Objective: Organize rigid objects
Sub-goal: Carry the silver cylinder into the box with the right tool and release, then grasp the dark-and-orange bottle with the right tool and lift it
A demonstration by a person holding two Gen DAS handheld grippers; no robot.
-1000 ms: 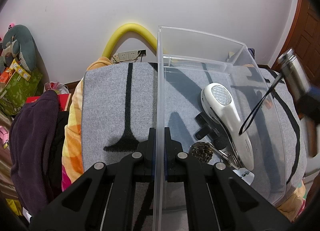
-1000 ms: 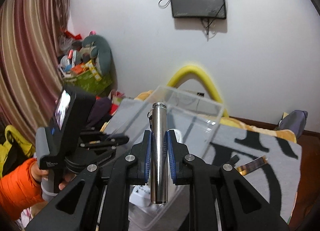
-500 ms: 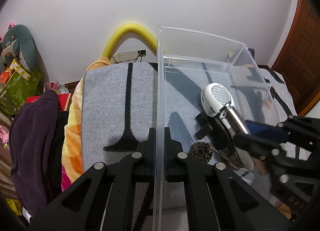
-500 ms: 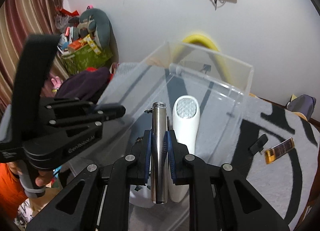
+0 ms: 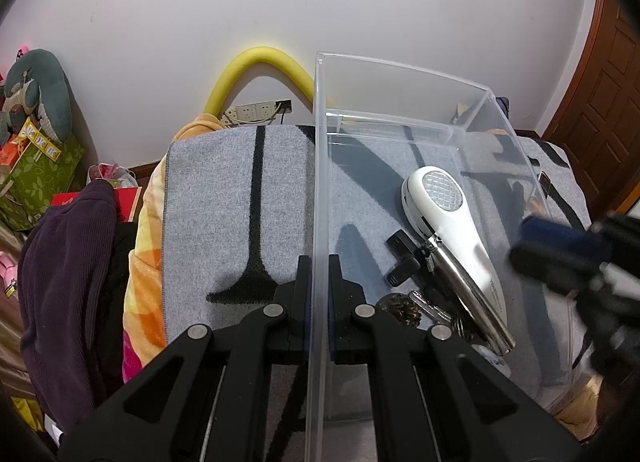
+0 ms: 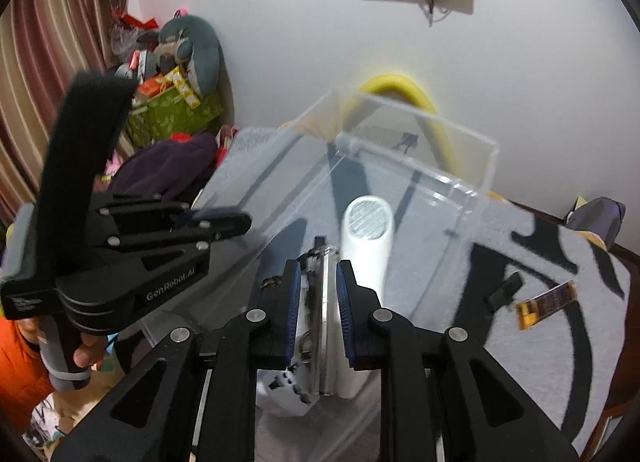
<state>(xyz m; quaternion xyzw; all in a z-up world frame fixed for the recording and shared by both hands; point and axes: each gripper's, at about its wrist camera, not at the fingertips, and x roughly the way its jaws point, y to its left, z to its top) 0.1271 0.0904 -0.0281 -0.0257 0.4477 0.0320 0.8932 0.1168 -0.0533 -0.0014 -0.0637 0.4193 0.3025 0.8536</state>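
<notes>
Since the earlier frame the right gripper (image 6: 318,312) has come down over the clear plastic bin (image 5: 320,190) and let go of the steel cylinder (image 5: 468,294). Its blue pads now stand apart on either side of the cylinder, no longer pressing it. That cylinder lies inside the bin, resting along the handle of the white handheld device (image 5: 444,202). Beside them on the bin floor sit a small black clip-like piece (image 5: 402,258), a dark round object (image 5: 398,306) and a metal piece I cannot identify. The left gripper (image 5: 316,302) stays clamped on the bin's left wall, jaws shut tight on the thin plastic. Outside the bin, on the grey blanket (image 6: 540,342), lie a brown-and-gold packet (image 6: 546,302) and a small black object (image 6: 506,290).
</notes>
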